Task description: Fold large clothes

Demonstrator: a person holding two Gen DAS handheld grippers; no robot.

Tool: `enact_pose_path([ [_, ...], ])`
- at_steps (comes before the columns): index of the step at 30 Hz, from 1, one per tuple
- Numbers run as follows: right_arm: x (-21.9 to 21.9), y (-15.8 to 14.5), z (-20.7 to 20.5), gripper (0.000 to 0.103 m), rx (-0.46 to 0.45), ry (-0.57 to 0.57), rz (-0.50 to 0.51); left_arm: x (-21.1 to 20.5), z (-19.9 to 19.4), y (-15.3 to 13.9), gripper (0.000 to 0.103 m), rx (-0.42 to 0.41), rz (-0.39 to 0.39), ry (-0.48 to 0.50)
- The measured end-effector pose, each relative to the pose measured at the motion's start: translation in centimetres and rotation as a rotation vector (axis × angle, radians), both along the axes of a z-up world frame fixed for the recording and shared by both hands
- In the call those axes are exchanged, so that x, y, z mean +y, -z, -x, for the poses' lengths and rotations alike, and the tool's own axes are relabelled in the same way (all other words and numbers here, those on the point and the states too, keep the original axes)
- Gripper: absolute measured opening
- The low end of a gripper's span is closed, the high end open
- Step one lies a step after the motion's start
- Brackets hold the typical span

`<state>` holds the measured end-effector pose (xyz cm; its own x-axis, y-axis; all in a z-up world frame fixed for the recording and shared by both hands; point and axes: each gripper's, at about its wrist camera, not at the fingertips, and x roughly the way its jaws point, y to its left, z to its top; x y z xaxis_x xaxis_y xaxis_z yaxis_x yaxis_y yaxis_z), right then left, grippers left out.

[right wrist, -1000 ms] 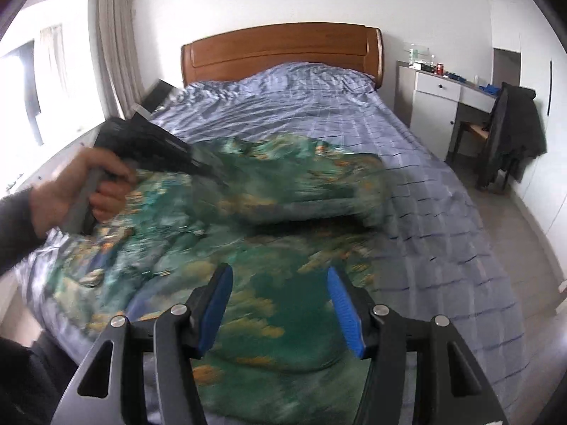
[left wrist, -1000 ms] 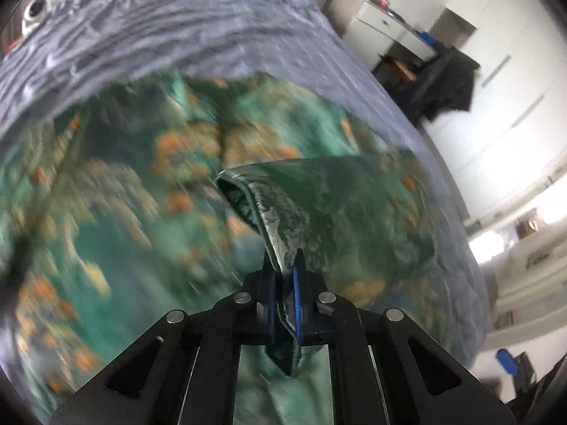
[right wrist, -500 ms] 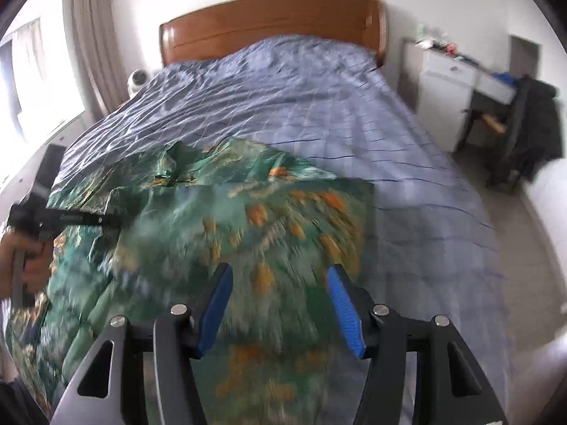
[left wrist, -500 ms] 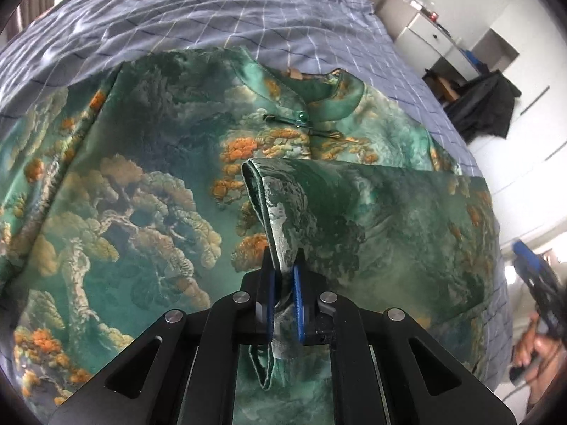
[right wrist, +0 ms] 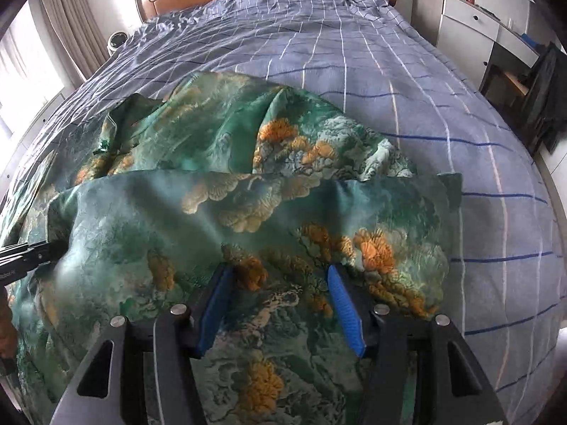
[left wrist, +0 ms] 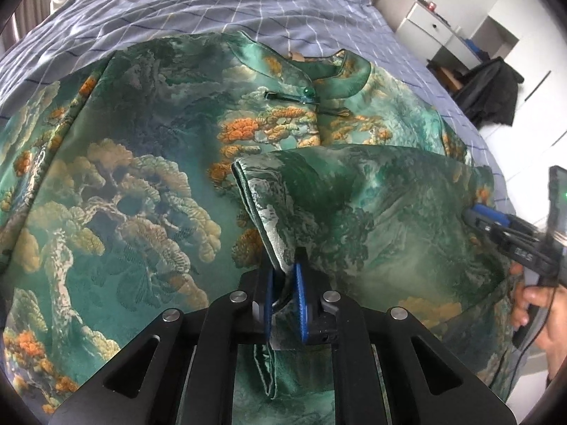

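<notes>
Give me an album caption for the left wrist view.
Left gripper pinches a folded edge of the green patterned garment spread over the checked bedspread.

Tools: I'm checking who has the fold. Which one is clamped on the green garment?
The left tool: its blue pads pinch the hem of the green garment. The right tool hovers above it, jaws apart, nothing between them.
</notes>
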<state>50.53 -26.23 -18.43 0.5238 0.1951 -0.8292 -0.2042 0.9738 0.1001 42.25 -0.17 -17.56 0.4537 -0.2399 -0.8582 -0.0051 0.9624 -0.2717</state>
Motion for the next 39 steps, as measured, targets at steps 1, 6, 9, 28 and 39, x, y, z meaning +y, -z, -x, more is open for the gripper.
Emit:
enact_pose_path([
  [1,0.0,-0.3,0.5,0.057,-0.008,-0.002,0.006,-0.1,-0.1,0.0,0.01,-0.003,-0.002,0.002],
  [6,0.2,-1.7,5.2,0.057,-0.039,-0.061,0.065,-0.3,0.1,-0.2,0.011,-0.018,-0.025,0.02],
  [9,-0.1,-2.4,8.6,0.057,-0.037,-0.11,0.065,-0.6,0.2,-0.2,0.012,-0.028,-0.048,0.032],
  [28,-0.4,-1.4,11.5,0.069,-0.054,-0.056,0.127,-0.2,8.4,-4.3,0.081,-0.104,-0.182,0.093],
  [39,1.2,-7.5,21.4,0.081,-0.123,-0.024,0.044,8.6,20.7,-4.3,0.091,-0.122,-0.326,-0.06],
])
